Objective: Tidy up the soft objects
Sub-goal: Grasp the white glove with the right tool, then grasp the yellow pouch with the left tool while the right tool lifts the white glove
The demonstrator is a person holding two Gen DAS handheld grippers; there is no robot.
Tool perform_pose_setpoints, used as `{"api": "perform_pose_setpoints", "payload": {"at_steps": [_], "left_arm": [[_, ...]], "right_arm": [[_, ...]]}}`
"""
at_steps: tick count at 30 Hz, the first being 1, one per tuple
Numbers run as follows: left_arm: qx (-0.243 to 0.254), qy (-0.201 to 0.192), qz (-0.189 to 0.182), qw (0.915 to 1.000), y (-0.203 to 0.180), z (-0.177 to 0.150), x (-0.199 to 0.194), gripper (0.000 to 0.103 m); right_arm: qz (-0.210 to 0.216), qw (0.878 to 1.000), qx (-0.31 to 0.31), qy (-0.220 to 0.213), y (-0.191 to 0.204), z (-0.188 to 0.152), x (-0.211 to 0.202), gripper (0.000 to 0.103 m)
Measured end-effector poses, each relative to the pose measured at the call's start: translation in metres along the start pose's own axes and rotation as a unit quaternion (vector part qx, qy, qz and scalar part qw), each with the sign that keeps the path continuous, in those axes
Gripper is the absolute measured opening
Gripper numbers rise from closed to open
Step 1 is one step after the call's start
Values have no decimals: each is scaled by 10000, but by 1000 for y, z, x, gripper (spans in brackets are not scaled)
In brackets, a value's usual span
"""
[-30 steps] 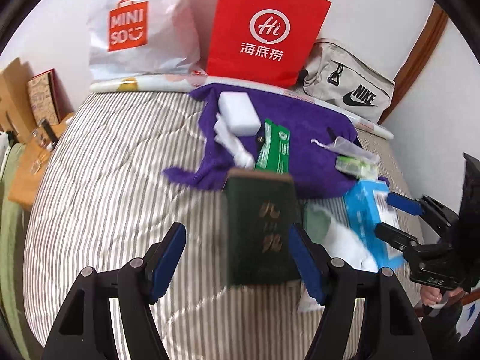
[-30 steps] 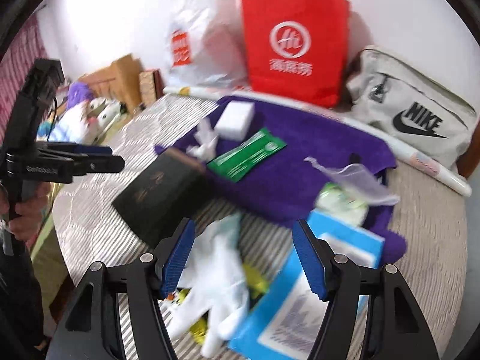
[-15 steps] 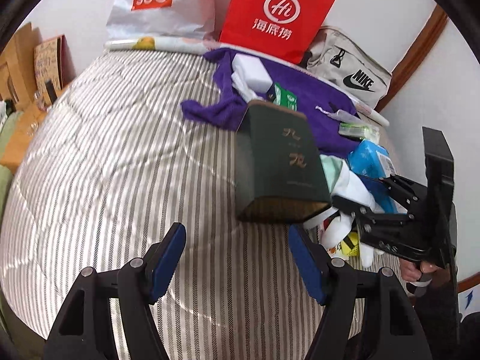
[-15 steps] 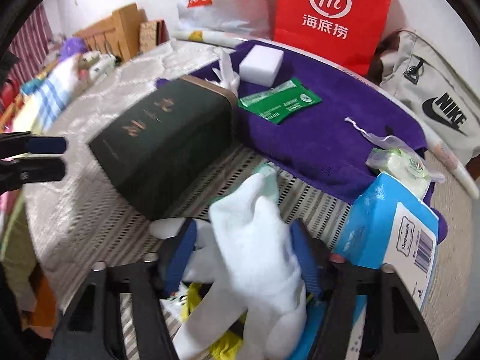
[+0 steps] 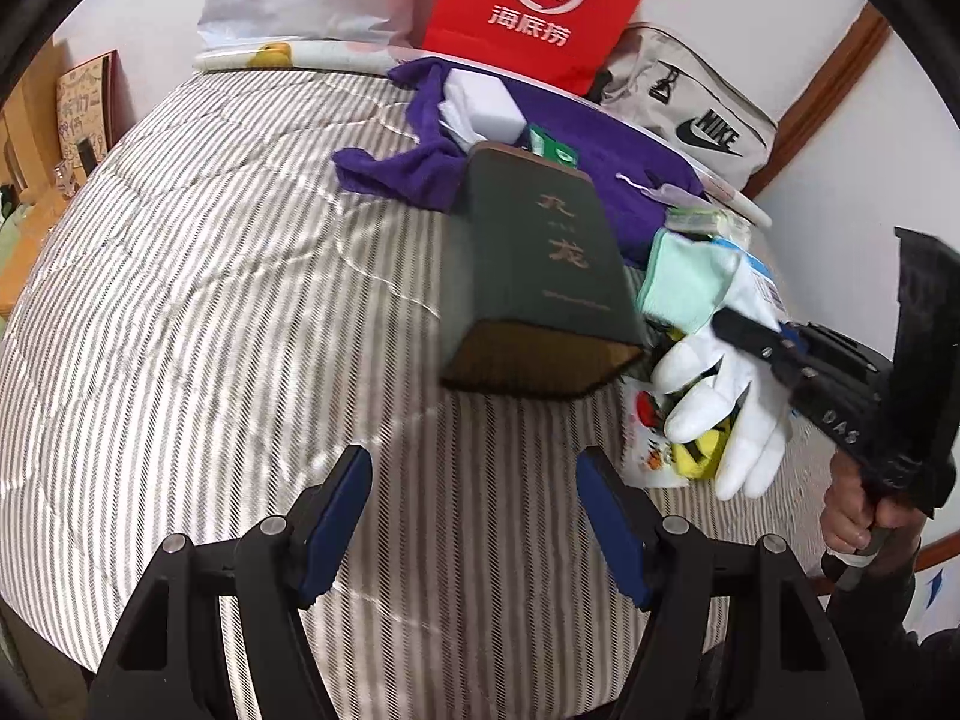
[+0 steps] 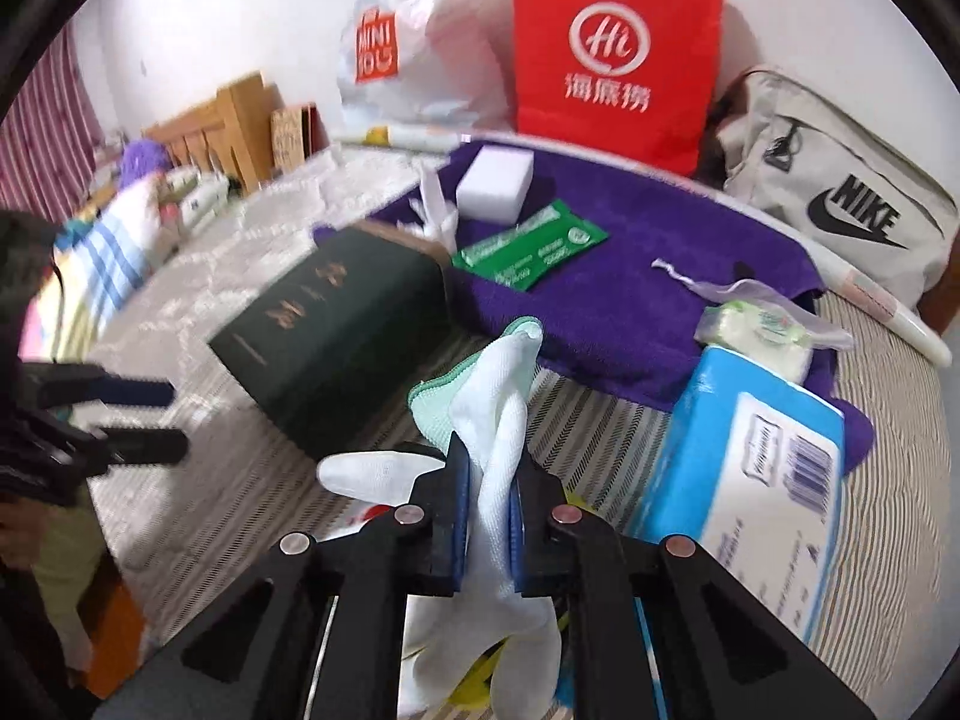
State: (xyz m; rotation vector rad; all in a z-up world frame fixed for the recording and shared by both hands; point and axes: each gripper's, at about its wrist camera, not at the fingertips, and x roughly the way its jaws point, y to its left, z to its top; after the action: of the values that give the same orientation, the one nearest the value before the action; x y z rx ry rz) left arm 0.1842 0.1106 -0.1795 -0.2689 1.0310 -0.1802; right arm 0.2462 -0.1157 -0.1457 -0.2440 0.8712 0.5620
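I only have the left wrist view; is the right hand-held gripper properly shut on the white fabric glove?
Observer: Yes; its jaws have just been closing, and the right hand-held gripper pinches the white fabric glove between its blue pads.
Operator: Is anything else caught?
Observer: A mint-green cloth touches the glove beyond the pads; whether it is pinched, I cannot tell.
Operator: What lies rightward?
Observer: A blue plastic tissue pack, barcode label upward.

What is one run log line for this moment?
right gripper: just closed on white glove | left gripper: open, empty | green box: on bed
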Motion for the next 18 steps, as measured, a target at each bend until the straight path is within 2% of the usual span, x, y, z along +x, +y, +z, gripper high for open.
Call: {"api": "perform_pose_setpoints", "payload": {"at_steps": [12, 18], "left_arm": [[270, 176, -279, 9991, -44, -16, 2, 69], [535, 127, -370, 9978, -66, -24, -4, 69]], "right_arm": [[186, 9961, 527, -678, -14, -27, -77, 11], [144, 9945, 652, -806, -26, -50, -98, 11]]}}
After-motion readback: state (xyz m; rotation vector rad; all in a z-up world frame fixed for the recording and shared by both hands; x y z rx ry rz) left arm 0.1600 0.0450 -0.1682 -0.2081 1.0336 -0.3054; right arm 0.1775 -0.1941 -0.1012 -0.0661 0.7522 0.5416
